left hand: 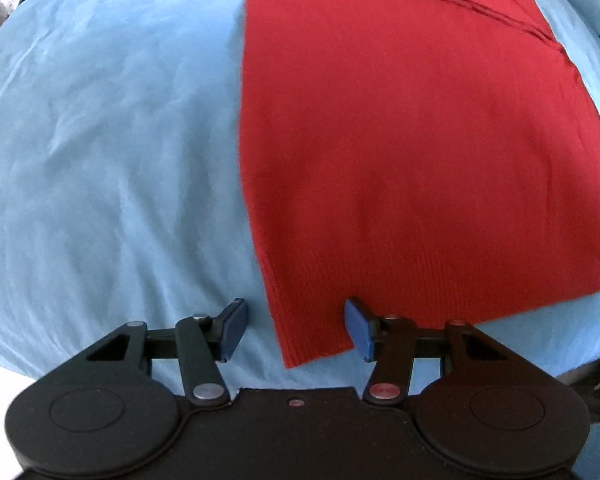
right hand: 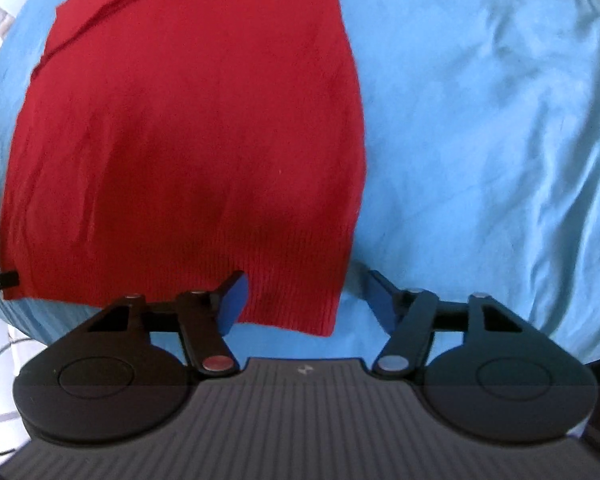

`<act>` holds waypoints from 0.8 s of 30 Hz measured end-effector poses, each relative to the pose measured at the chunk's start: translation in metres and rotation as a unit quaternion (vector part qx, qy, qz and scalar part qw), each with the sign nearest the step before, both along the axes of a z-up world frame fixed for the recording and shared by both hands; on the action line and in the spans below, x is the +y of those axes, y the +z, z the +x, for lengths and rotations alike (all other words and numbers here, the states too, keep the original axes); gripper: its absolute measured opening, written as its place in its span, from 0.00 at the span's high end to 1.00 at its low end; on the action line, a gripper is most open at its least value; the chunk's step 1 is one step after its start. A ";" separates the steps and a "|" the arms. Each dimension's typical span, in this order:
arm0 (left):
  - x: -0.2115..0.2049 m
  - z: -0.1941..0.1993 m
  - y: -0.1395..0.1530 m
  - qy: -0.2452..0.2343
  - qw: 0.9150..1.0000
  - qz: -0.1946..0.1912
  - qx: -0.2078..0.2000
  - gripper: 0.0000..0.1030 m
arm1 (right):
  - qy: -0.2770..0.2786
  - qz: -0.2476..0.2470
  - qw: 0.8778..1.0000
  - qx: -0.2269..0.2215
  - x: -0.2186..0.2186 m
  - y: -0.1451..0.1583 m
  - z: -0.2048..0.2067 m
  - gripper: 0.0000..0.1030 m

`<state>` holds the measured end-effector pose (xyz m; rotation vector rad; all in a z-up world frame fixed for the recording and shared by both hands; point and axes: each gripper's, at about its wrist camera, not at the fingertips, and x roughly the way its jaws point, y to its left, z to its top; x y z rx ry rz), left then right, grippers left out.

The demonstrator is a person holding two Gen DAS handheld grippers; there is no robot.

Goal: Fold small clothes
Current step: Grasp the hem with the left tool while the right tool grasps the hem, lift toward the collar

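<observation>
Left tool [left hand: 296, 330] gapes wide; right tool [right hand: 306, 304] likewise

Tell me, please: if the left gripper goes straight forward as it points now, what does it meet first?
Probably the ribbed hem corner of the red sweater, which lies between the open fingers of the left gripper, on the blue sheet. Its height above the fabric is unclear.

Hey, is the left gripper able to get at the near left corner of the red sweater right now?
Probably yes. The left gripper is open, its jaws straddling the ribbed hem corner of the red sweater, which lies flat on the blue sheet. Nothing sits between them.
</observation>
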<state>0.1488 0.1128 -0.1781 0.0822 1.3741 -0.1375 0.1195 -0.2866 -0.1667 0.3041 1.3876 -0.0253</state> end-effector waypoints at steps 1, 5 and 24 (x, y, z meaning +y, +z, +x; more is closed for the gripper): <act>-0.001 0.001 0.000 -0.003 1.000 0.001 0.001 0.46 | -0.002 0.000 1.000 0.000 0.000 -0.001 0.000 0.25; -0.003 0.003 -0.001 -0.005 1.000 -0.009 0.006 0.56 | -0.014 0.000 1.000 0.001 -0.001 -0.002 -0.002 0.38; 0.011 0.037 0.021 0.004 0.998 -0.054 0.044 0.95 | -0.005 0.052 0.999 0.010 -0.032 -0.005 0.020 0.80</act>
